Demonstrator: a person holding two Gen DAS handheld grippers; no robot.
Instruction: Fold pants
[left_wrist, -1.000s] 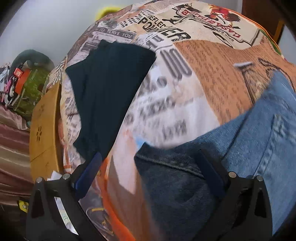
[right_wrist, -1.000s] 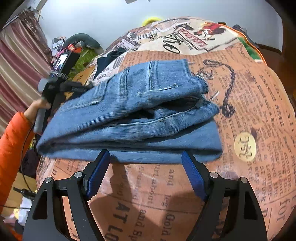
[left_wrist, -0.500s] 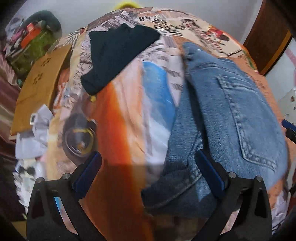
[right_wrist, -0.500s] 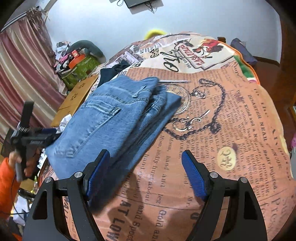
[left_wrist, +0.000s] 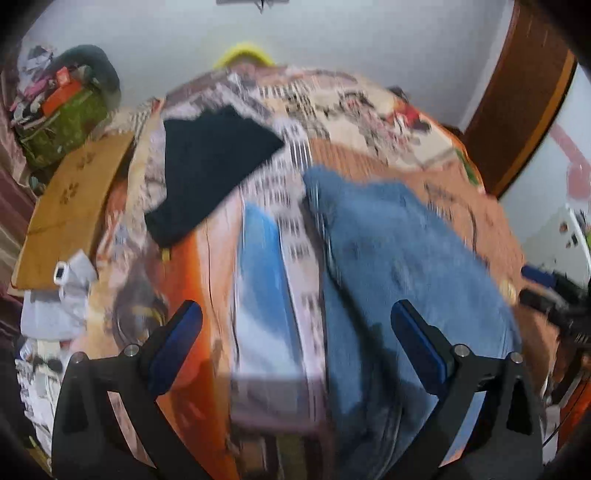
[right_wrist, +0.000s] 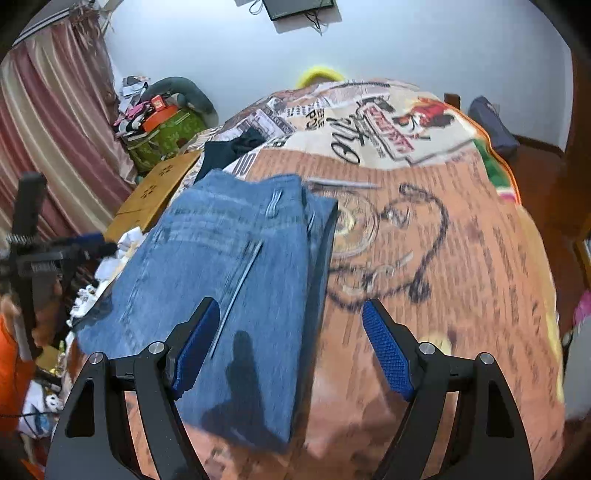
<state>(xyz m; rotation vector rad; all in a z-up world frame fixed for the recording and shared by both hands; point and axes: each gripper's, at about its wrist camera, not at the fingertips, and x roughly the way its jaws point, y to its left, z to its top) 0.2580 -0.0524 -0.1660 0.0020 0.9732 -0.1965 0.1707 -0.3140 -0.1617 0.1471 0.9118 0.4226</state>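
The blue jeans (right_wrist: 236, 266) lie folded in a flat rectangle on the newspaper-print bed cover (right_wrist: 461, 258). In the left wrist view the jeans (left_wrist: 399, 266) lie right of centre, blurred. My left gripper (left_wrist: 295, 328) is open and empty, held above the cover at the jeans' near left edge. My right gripper (right_wrist: 291, 343) is open and empty, above the near right corner of the jeans. The left gripper also shows in the right wrist view (right_wrist: 55, 247) at the far left, apart from the jeans.
A folded black garment (left_wrist: 210, 166) lies on the cover beyond the jeans. A cardboard box (left_wrist: 70, 206) and a green bag with clutter (right_wrist: 166, 133) stand off the bed's left side. A wooden door frame (left_wrist: 524, 96) is at the right.
Both grippers have drawn back and up from the folded jeans, both views now tilting higher. The jeans stay flat on the cover.
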